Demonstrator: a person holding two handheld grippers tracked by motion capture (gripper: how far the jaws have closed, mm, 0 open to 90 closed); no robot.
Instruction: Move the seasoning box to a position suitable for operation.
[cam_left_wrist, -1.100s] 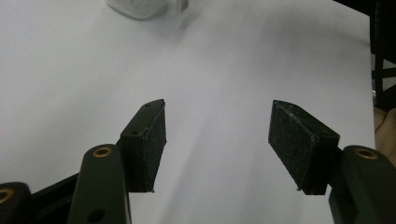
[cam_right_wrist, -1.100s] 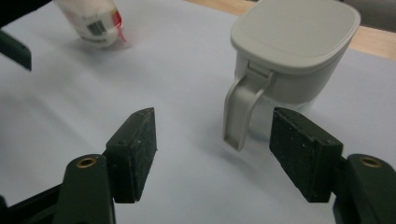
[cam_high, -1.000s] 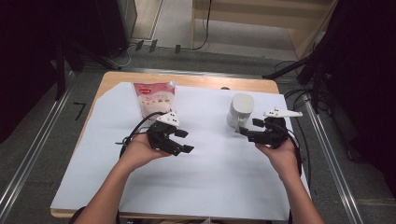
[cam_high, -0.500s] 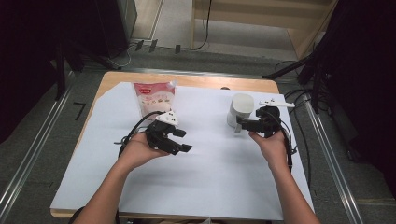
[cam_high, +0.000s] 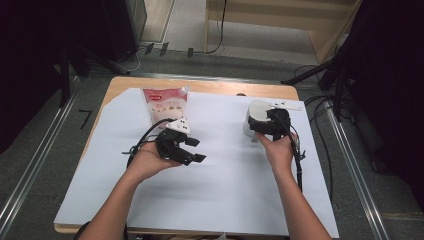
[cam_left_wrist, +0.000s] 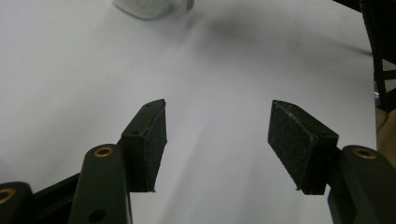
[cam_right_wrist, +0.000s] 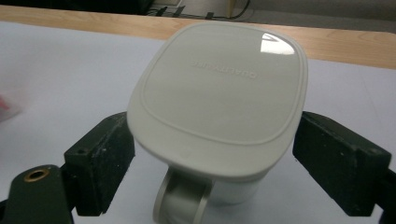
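Observation:
A white lidded container with a loop handle stands on the right of the white sheet. My right gripper reaches it from the near side. In the right gripper view its jaws flank the container under the wide lid, and its pads stand apart from the narrower body. These jaws have just been opening, with the container between them, so my right gripper is open. My left gripper hovers open over bare paper at centre left, and nothing lies between its jaws.
A pink and white snack pouch lies at the back left of the white sheet, just beyond the left hand. The wooden table ends close behind it. Cables trail off the table's right side.
The right hand has moved left and away from the person, up to the white container, and its jaws now stand on either side of it. The left hand has stayed put.

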